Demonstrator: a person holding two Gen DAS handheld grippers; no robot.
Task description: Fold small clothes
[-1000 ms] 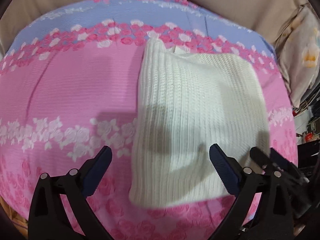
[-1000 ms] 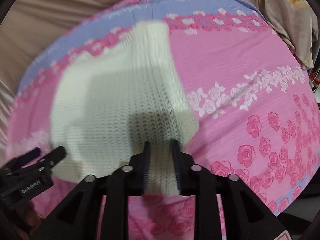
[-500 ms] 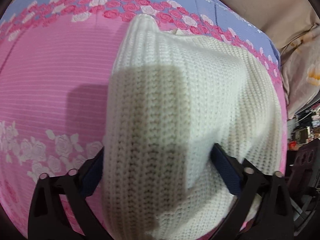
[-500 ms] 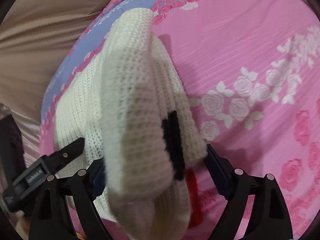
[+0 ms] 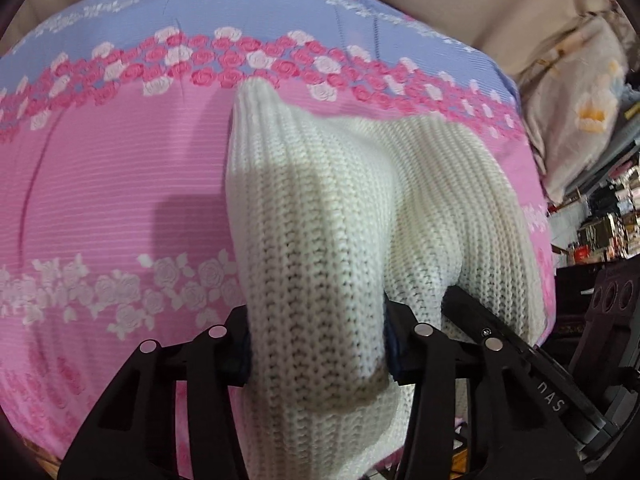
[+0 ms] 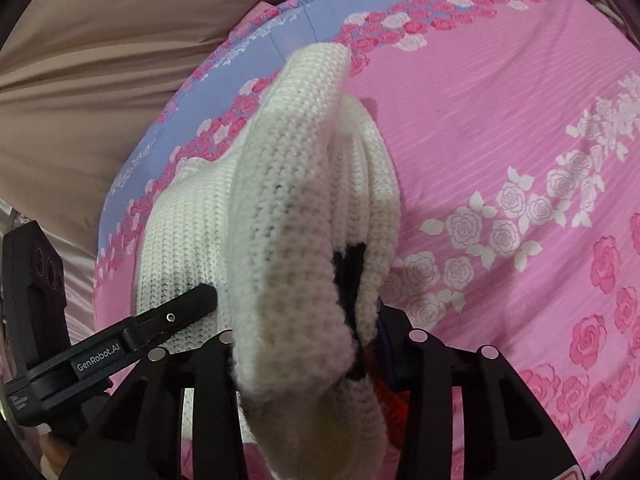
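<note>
A white knitted sweater (image 5: pixel 340 208) lies on the pink flowered bedspread (image 5: pixel 100 200), its near edge bunched up into thick folds. My left gripper (image 5: pixel 316 344) has one fold filling the gap between its fingers; its jaws are closing and the pads press on the knit. My right gripper (image 6: pixel 306 340) holds the neighbouring fold of the sweater (image 6: pixel 280 200) the same way, jaws closing on it, with a black and red patch (image 6: pixel 352 268) of the garment showing beside the right finger. The two grippers sit side by side; the left gripper's finger (image 6: pixel 180 312) shows in the right wrist view.
A blue band with pink roses (image 5: pixel 280 24) runs along the far edge of the bedspread. Beige fabric (image 6: pixel 100 60) rises behind it. A pale printed pillow (image 5: pixel 580 120) and cluttered shelves (image 5: pixel 600 236) stand off to the right of the bed.
The sweater lay flat a second ago with the left jaws wide open over it. Both grippers took in the bunched near edge, closed on it, and that edge has risen off the bedspread.
</note>
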